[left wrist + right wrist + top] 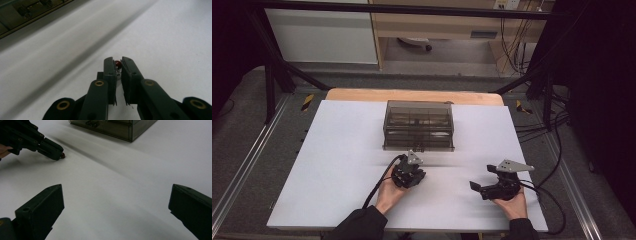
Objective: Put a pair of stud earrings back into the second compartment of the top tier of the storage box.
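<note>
1. Left claw (pixel 118 65) pinching a small red bead (pixel 118 64) at the very tips, jaws nearly pressed together, tips down at the white sheet (pixel 175 37) on the counter.
2. Seen in the left gripper view alone: bead round and glossy, dark red, wedged between the two tips, with a thin bit of metal just beneath it, too small to tell what.
3. Seen from the right gripper view: same left claw (pixel 60 155) at upper left, tips low on the sheet, bead (pixel 63 156) a tiny reddish dot at their end; a hand's edge behind it.
4. From the high view, bead too small to make out; left claw (pixel 411 175) just in front of a smoky clear box (pixel 419 125), near it but apart.
5. Right claw (pixel 115 207) spread wide, nothing between the jaws, bare sheet beneath.
6. In the high view, right claw (pixel 477 186) well apart from the left, pointing leftward, low over the sheet's near right part.
7. Box with dividers inside, lid down, at the sheet's far middle; a strip of it at the top left of the left gripper view (pixel 27 15) and a corner at the top of the right gripper view (pixel 117 127).
8. Cables trailing from both claws toward the near edge; nothing lying between claws and box.
</note>
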A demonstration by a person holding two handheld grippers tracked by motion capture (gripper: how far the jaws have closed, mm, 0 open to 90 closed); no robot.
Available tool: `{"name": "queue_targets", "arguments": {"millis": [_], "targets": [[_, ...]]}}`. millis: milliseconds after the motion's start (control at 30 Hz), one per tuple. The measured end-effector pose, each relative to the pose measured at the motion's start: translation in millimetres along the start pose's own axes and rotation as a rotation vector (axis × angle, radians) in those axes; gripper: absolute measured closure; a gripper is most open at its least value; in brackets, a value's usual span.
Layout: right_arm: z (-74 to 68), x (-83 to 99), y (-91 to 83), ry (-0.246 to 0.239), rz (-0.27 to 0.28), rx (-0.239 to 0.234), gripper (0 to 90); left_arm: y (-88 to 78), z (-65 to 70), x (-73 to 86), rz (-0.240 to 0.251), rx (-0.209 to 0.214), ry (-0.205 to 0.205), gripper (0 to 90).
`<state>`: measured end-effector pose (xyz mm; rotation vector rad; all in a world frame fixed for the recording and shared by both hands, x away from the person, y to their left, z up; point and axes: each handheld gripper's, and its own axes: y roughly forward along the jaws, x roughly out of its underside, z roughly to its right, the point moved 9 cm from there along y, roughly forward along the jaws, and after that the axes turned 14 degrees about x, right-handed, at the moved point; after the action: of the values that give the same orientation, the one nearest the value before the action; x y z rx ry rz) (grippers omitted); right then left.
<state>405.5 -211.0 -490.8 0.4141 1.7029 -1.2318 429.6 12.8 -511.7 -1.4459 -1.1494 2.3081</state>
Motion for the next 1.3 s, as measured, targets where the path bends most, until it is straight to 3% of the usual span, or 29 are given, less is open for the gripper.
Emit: {"name": "queue_targets", "arguments": {"millis": [467,500,567,600,800,1300], "targets": [[-0.3,0.4,-0.1,0.001,-0.004,-0.001,0.6,-12.1,3.1,-5.1,0.016,0.018,0.015,81.8],[-0.3,0.4,0.0,0.002,-0.004,-0.001,0.6,-14.2,5.1,-5.1,0.021,0.02,-0.005,81.8],[-0.3,0.4,0.0,0.002,-0.004,-0.001,0.6,-15.6,4.5,-5.5,0.02,0.019,0.007,81.9],[-0.3,0.4,-0.1,0.001,-0.004,-0.001,0.6,-18.2,7.1,-5.5,0.025,0.023,-0.013,81.9],[-0.4,0.4,0.0,0.002,-0.004,-0.001,0.6,-26.4,9.4,-8.1,0.026,0.026,-0.01,81.8],[-0.2,0.2,-0.1,0.003,-0.002,0.001,0.6,-56.0,13.8,-27.7,0.05,0.02,0.025,81.9]]}}
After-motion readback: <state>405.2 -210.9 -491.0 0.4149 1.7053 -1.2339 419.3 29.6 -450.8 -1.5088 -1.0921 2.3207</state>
